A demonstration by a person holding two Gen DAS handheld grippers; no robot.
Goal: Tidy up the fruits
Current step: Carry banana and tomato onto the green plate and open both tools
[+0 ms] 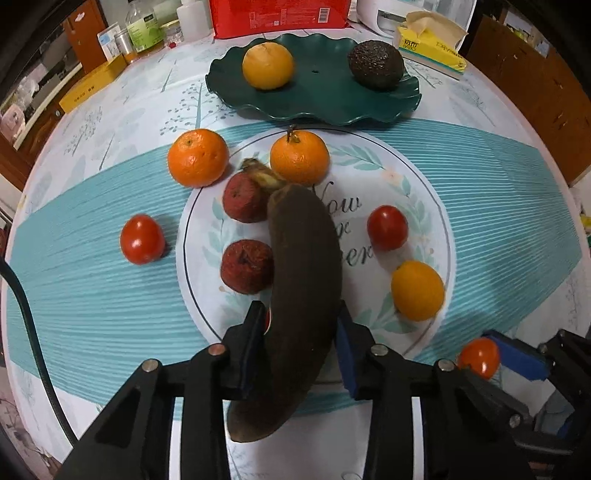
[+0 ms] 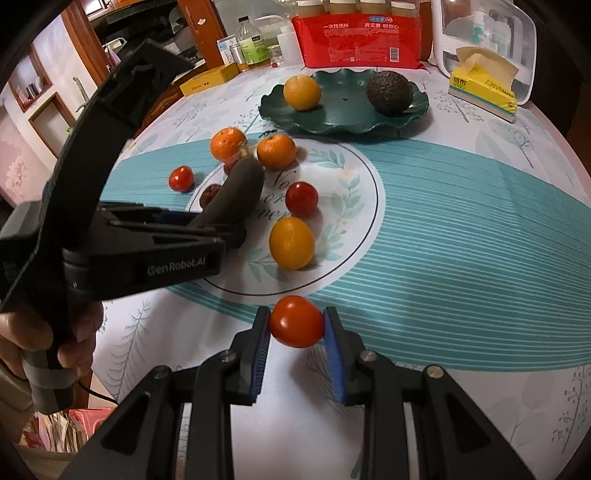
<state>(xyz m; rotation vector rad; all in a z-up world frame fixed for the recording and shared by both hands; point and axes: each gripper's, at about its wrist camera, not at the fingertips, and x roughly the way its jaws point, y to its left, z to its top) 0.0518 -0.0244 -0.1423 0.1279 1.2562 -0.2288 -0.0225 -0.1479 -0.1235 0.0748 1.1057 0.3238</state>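
Observation:
My left gripper [image 1: 301, 326] is shut on a dark brown, overripe banana [image 1: 303, 258], its blue pads pressing both sides near the lower half. In the right wrist view my right gripper [image 2: 297, 325] is shut on a small red tomato [image 2: 297, 321], held just above the tablecloth. A dark green wavy plate [image 1: 314, 107] at the back holds an orange [image 1: 267, 65] and an avocado [image 1: 376, 64]. Loose on the cloth lie two tangerines [image 1: 197, 157] [image 1: 299, 158], two tomatoes [image 1: 142, 239] [image 1: 387, 228], a yellow-orange fruit [image 1: 417, 290] and two wrinkled red fruits [image 1: 245, 197] [image 1: 246, 266].
A red package [image 2: 356, 37], bottles [image 2: 253, 42], a yellow box [image 2: 210, 83], a tissue box [image 2: 484, 92] and a white appliance [image 2: 484, 33] line the far edge of the table. A hand [image 2: 48, 332] grips the left tool at the table's left edge.

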